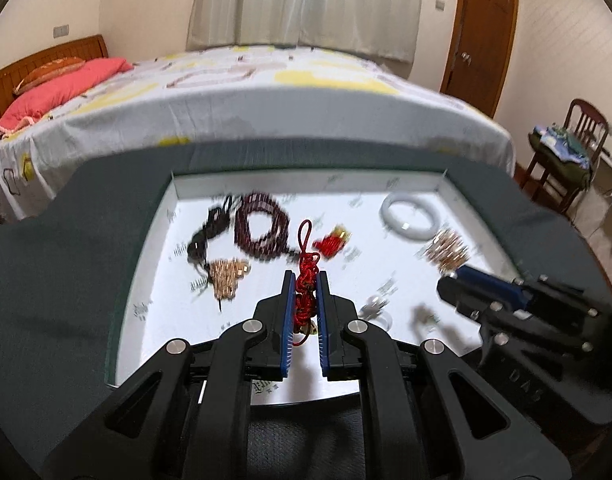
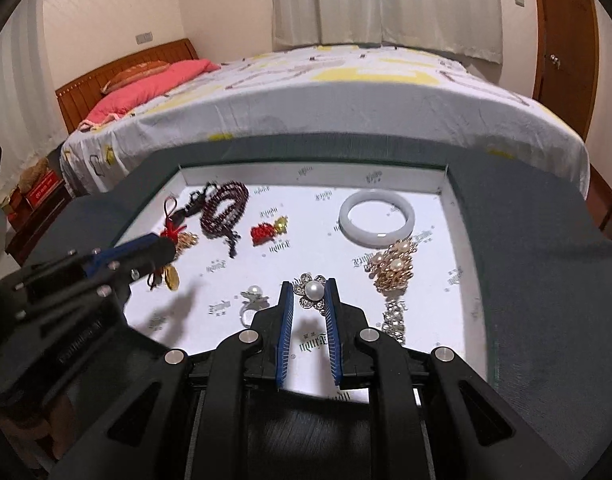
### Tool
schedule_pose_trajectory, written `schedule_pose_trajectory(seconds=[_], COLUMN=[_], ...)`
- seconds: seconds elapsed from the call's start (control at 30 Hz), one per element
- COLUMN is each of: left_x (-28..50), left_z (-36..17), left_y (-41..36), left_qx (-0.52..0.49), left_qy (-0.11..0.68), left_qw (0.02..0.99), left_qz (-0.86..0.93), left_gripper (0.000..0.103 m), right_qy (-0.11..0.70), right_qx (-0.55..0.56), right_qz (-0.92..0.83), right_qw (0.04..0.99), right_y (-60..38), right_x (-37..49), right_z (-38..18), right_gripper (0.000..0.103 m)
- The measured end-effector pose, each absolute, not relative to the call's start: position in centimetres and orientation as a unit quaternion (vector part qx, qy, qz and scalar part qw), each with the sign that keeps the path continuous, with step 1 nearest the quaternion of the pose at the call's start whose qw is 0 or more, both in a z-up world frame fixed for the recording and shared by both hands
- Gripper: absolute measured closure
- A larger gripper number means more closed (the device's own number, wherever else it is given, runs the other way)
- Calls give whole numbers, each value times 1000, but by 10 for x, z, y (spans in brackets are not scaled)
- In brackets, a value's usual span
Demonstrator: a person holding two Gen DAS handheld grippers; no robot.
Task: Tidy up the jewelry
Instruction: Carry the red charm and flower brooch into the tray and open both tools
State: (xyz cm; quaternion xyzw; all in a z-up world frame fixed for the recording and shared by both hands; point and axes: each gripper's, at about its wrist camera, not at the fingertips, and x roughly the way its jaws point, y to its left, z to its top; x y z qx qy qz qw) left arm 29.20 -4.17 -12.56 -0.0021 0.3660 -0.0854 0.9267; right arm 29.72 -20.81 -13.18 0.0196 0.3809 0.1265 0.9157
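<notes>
Black linkage arms fill the bottom of both wrist views and cut off the near edge of the white tray (image 2: 451,208), so its front wall cannot be seen. Between the blue pads of the left gripper (image 1: 305,280) a red knotted cord charm (image 1: 306,276) is pinched, its loop sticking up past the fingertips; a gold disc hangs under it, clearer in the right wrist view than in the left. The right gripper (image 2: 310,288) is clamped on a pearl flower brooch (image 2: 313,290), which hides most of the brooch's rhinestone petals.

Motion blur smears the whole left wrist view: the dark red bead necklace (image 1: 262,226), the black cord piece (image 1: 206,232) to the left of it and the gold cluster (image 1: 226,276) are hard to resolve there. In the right wrist view they lie sharp on the tray floor, along with a small red-and-gold ornament (image 2: 268,230), a white jade bangle (image 2: 377,218), a gold pearl brooch (image 2: 391,266), a pearl ring (image 2: 252,300) just left of the right gripper, and a rhinestone piece (image 2: 395,318) partly covered by the gripper's arm.

Repeated dark script is printed across the tray lining, too distorted to read. Raised lettering on each gripper's body is blurred; only "DAS" shows on the right one in the left view. A dark green cloth (image 2: 545,280) surrounds the tray, with a bed (image 2: 345,92) behind.
</notes>
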Motion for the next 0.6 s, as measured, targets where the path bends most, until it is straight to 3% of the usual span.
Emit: schedule_pose_trajectory(seconds=[0.27,0.37,0.43,0.5,0.53,0.6], left_x=[299,300,299,299,299,298], left_z=[-143,-145,-147,-148,-147,-146], left_y=[-36,-36,-35,-34,-33,-32], left_qx=[-1,-1,0,-6,-8,-9], left_qy=[385,388,390,393,391,388], left_qw=[920,918,918,916,917,919], left_qz=[-77,-77,-75,-75,-74,-71], left_gripper=[92,86,80,65,63,59], right_qy=[400,404,407,409,409,406], right_qx=[16,18,19,20,21,21], right_qz=[130,128,129,129,128,127], right_qw=[907,906,904,903,903,905], right_y=[-203,-203,-203,-203,-203,-204], right_x=[308,310,310,310,310,309], right_z=[-147,-150,-152,-154,-154,-154], right_gripper=[86,86,84,76,69,67])
